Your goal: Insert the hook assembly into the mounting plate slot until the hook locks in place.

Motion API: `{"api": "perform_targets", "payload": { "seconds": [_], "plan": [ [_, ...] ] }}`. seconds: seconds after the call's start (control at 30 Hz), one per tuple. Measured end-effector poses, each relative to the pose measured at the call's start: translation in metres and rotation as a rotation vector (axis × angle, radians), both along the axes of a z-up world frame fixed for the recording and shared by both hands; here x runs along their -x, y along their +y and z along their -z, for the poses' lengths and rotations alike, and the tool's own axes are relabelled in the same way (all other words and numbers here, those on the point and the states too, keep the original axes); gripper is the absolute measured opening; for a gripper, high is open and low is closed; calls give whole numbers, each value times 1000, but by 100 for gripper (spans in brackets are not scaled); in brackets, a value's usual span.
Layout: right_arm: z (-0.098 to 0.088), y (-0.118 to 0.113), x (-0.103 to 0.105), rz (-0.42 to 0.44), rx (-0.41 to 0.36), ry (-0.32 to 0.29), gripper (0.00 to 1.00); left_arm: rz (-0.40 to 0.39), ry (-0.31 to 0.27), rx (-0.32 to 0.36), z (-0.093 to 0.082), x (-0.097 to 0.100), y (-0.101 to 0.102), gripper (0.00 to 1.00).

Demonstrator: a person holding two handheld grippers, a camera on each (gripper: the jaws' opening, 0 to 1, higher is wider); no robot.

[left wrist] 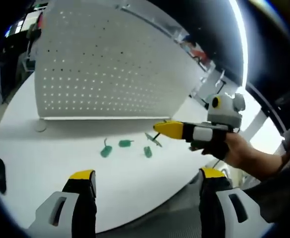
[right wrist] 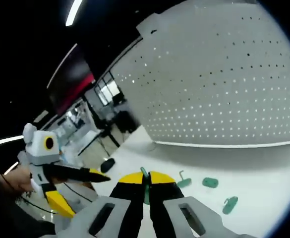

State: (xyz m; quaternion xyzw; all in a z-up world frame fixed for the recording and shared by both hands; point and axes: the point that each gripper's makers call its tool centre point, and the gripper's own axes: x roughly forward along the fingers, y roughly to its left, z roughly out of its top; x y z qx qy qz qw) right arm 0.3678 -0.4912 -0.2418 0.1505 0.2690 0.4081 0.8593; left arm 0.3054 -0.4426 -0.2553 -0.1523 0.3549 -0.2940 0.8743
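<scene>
My left gripper [left wrist: 142,181] hangs released, jaws wide, low before the white pegboard [left wrist: 105,64]. Three green hooks [left wrist: 125,144] lie loose on the white table [left wrist: 45,158], just in front of the pegboard's base. My right gripper [right wrist: 145,178] is clenched on a green hook [right wrist: 145,191], right of those.

**Hook mostly hidden in the pinch**

The right gripper [right wrist: 145,177] covers most of its green hook [right wrist: 145,174]; just a sliver shows between the tips. The pegboard [right wrist: 219,74] runs past the edge. 3 loose hooks [left wrist: 125,143] look too small to make out.
</scene>
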Motion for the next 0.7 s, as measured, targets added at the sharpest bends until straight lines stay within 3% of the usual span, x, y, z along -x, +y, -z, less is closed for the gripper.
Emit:
{"api": "perform_targets", "payload": {
  "seconds": [0.23, 0.5, 0.7],
  "plan": [
    [-13, 8, 16, -9, -13, -29, 0, 0, -9, 2, 2, -5, -5, 81],
    [-25, 17, 28, -12, -45, -52, 0, 5, -26, 4, 0, -9, -10, 68],
    [-37, 22, 35, 11, -95, -64, 0, 8, -41, 56, -7, -11, -18, 58]
  ]
}}
